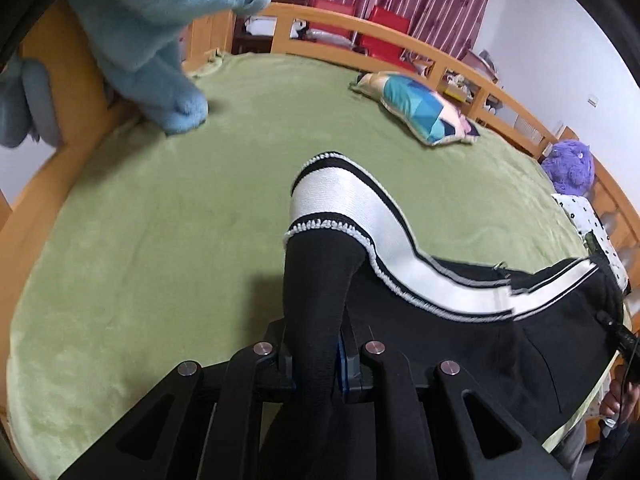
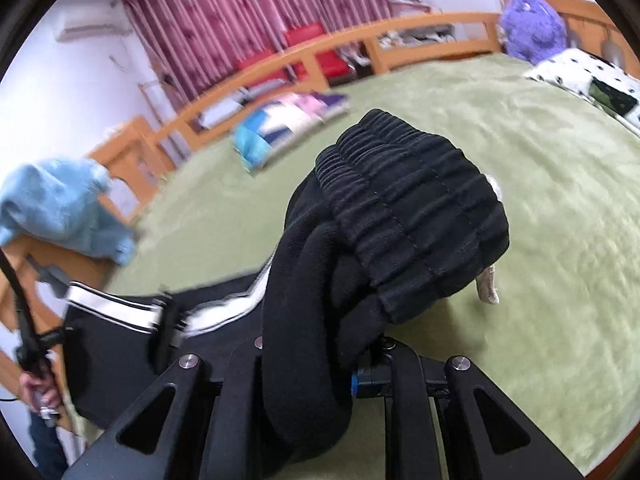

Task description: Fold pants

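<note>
Black pants (image 1: 472, 320) with a white side stripe, slung between both grippers above the green bed (image 1: 160, 220), near its front edge.

Left gripper (image 1: 318, 364): fingers narrow, pinched on a black leg cuff; stripe trails off toward the other hand.

Right gripper (image 2: 316, 376): fingers narrow, clamped on bunched cloth under the ribbed elastic waistband (image 2: 412, 216), which flops over forward.

Handling, as judged: soft, thick knit, light, limp; sags between holds and drapes wherever unsupported. No fragility, little slip. Best holds are the thicker hems: cuff and waistband corners, kept taut so the fold lies flat.

Blue plush toy (image 1: 160, 40) at the far left edge, patchwork pillow (image 1: 420, 108) toward the far edge.
</note>
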`<state>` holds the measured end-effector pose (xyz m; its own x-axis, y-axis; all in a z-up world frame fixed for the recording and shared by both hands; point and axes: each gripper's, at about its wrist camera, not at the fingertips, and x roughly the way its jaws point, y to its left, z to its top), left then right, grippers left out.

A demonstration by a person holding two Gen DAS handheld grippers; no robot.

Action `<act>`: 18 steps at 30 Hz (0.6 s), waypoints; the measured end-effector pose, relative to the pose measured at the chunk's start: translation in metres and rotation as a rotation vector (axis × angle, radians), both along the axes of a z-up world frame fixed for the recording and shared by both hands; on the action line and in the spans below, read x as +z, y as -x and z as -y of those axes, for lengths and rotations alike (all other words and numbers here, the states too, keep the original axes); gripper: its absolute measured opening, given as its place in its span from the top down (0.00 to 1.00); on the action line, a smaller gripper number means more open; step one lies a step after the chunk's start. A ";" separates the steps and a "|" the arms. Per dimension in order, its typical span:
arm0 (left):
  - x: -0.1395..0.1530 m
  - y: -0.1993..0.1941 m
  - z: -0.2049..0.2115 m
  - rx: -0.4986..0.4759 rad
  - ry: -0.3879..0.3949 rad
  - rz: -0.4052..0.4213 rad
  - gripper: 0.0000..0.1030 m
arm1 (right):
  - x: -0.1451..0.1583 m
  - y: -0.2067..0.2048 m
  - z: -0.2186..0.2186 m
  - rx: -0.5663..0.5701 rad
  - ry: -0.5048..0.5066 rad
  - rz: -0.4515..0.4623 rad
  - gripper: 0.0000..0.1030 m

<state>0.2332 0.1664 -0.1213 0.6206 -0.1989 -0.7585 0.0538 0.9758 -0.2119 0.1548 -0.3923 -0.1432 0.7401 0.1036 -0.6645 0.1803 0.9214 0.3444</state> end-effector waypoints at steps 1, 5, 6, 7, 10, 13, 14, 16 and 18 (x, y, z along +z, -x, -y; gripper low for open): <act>-0.005 0.000 -0.001 0.014 -0.025 -0.003 0.74 | -0.008 0.001 0.004 -0.016 -0.005 -0.015 0.83; -0.012 0.002 -0.010 0.079 -0.048 0.001 0.66 | -0.057 0.003 0.034 -0.037 -0.115 -0.167 0.76; -0.013 0.004 -0.015 0.072 -0.011 -0.014 0.59 | -0.066 0.005 0.036 -0.035 -0.136 -0.196 0.74; -0.015 0.006 -0.018 0.069 0.006 -0.024 0.53 | -0.074 0.009 0.036 -0.030 -0.142 -0.216 0.74; -0.018 0.023 -0.024 0.070 -0.013 -0.030 0.50 | -0.073 0.022 0.025 -0.033 -0.053 -0.229 0.62; -0.028 0.047 -0.033 0.076 0.014 -0.064 0.45 | -0.065 0.029 0.016 -0.051 0.025 -0.236 0.57; -0.032 0.052 -0.035 0.078 0.029 -0.075 0.45 | -0.061 0.033 0.013 -0.057 0.047 -0.234 0.56; -0.043 0.068 -0.041 0.090 0.061 -0.104 0.45 | -0.052 0.040 0.010 -0.051 0.072 -0.232 0.56; -0.053 0.084 -0.044 0.099 0.090 -0.125 0.45 | -0.044 0.048 0.009 -0.053 0.085 -0.226 0.56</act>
<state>0.1494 0.2108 -0.1744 0.5427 -0.2118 -0.8128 -0.0740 0.9519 -0.2974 0.1073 -0.4011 -0.1875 0.5747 0.0051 -0.8184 0.2926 0.9326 0.2113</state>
